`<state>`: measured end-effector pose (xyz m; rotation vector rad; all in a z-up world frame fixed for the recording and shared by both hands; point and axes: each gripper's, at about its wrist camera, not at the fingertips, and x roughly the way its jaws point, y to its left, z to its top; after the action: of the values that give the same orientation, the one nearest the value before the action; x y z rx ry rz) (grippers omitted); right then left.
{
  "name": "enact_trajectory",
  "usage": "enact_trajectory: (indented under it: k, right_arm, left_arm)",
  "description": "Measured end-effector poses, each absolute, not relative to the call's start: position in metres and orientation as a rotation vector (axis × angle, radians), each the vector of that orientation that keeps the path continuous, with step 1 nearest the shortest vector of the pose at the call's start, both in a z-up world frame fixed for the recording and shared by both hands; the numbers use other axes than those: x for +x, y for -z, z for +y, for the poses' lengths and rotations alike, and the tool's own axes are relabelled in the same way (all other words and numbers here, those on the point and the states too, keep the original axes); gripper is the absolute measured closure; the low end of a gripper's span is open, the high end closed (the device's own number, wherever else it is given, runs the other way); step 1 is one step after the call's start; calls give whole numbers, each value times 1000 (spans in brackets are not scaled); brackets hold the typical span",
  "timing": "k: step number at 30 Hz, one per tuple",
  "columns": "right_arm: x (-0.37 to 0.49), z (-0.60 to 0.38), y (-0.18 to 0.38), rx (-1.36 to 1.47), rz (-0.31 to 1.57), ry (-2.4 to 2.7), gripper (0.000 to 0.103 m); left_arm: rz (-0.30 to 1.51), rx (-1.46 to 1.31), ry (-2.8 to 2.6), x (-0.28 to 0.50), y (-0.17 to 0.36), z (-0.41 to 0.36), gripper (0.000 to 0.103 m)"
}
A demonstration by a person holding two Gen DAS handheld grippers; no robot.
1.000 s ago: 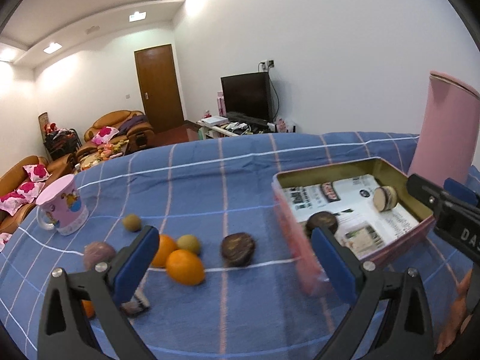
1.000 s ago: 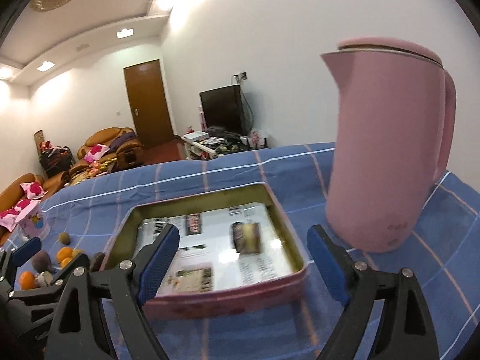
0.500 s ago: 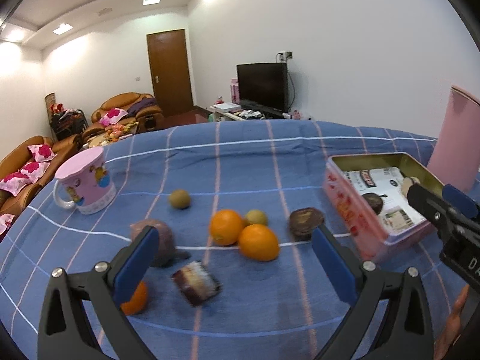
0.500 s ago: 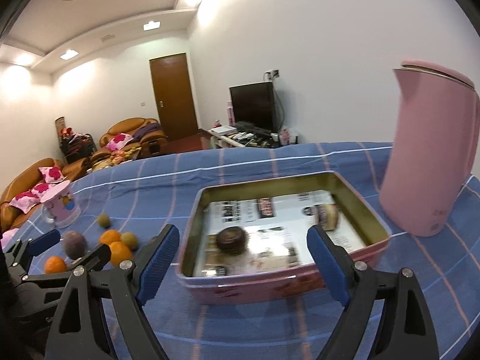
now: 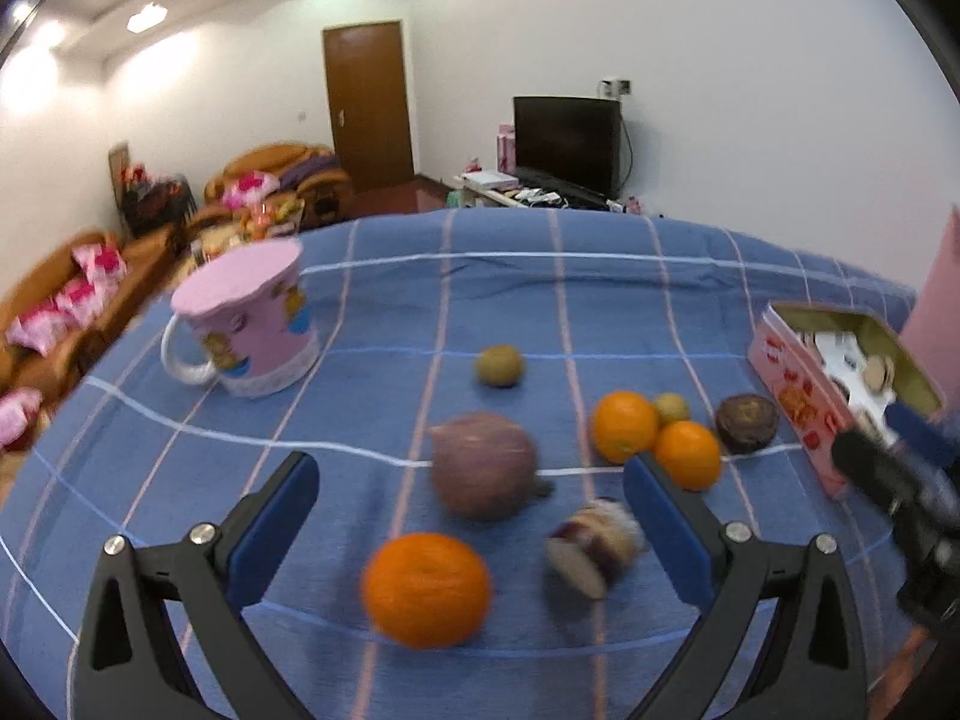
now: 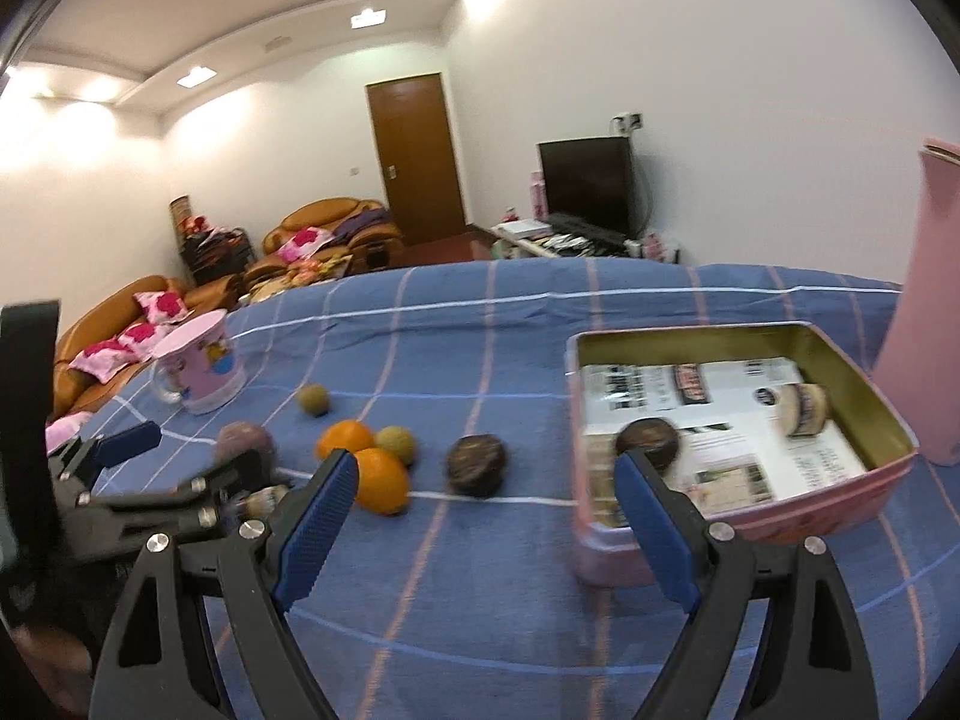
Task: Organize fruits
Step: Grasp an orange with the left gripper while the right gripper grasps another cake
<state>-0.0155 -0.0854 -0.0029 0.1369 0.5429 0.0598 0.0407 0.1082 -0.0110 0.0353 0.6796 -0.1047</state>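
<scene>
Left tool and right tool: fingers apart, holding nothing, above the fruits on the blue-checked tabletop.

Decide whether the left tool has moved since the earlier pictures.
Yes. The left tool has swung leftward, away from the pink tin, which has slid to the right edge, and now points at the loose fruit near the pink mug.

Motion blur smears the nearest orange and the purple fruit. The pink jug is cut off by the right edge. The tin's contents are too small to identify.
</scene>
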Motion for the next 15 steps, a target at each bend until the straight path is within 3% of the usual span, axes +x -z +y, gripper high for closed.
enact_trajectory:
  k: [7,11,15]
  right_arm:
    - [-10,-53,8,93,584,-156,16]
    - [-1,-25,14,63,641,-237,30]
    - [13,4,22,22,714,-280,30]
  left_arm:
    - [729,-118,86,52,12,169,0]
    - [726,-136,88,52,13,182,0]
    - [727,-119,113,50,13,185,0]
